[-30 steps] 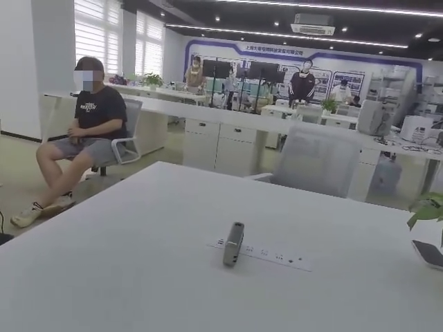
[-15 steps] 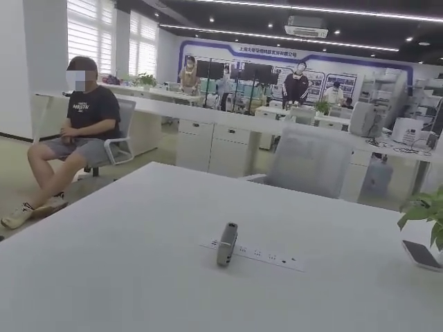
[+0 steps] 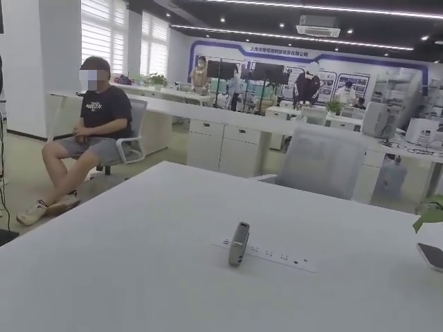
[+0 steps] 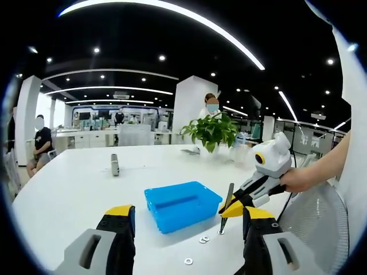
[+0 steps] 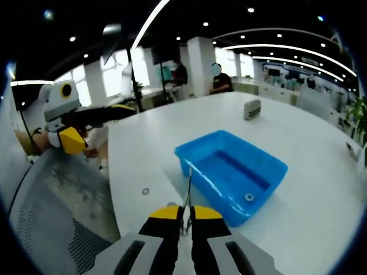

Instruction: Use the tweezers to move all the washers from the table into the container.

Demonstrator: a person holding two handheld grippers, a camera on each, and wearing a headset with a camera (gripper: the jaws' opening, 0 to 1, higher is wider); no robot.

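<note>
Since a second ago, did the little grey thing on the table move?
No. The grey device stands at the same end of the white socket strip as before. The whole picture slid sideways, so the camera moved, not the device.

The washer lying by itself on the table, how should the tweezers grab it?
Probably from above: the washer lies flat on the table, so put one tip of the tweezers through its hole, the other outside, and pinch the rim.

Three loose washers (image 4: 188, 261), one container (image 4: 180, 205), one tweezers (image 4: 226, 207)
</note>
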